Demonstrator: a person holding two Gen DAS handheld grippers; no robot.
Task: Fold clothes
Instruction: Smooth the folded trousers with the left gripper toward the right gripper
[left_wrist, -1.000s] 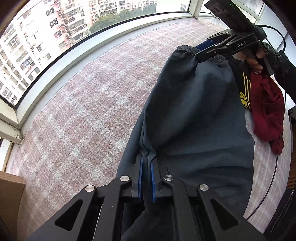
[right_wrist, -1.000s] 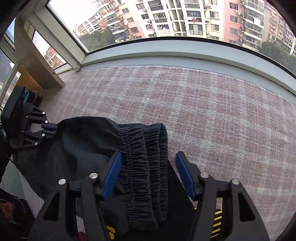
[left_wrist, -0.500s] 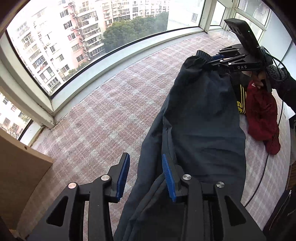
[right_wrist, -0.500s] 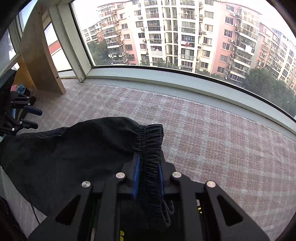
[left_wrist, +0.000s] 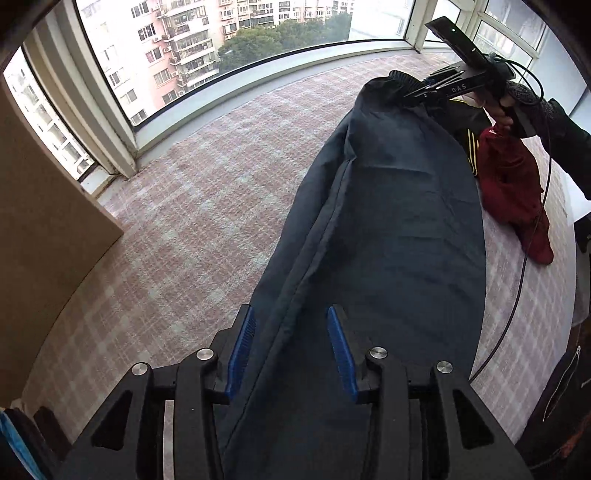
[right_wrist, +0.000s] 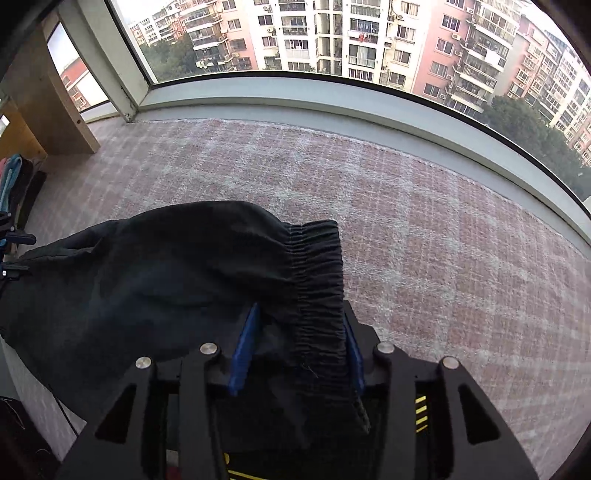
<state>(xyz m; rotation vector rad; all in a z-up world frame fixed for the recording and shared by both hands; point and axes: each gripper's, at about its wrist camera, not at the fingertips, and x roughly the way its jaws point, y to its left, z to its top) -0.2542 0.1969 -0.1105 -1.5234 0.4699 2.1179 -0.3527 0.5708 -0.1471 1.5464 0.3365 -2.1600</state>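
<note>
Dark navy trousers lie stretched lengthwise over the pink checked cloth. My left gripper is open, its blue pads either side of the leg end, with fabric lying between them. My right gripper is open, its jaws apart around the gathered elastic waistband. In the left wrist view the right gripper shows far off at the waistband. The trousers run to the left in the right wrist view.
A dark red garment and a black garment with yellow stripes lie to the right of the trousers. A cable hangs across them. A window sill borders the far edge. A wooden panel stands left.
The left gripper went from shut on the leg end to open and now straddles the fabric. The right gripper closed on the waistband half a second ago and has now opened.
</note>
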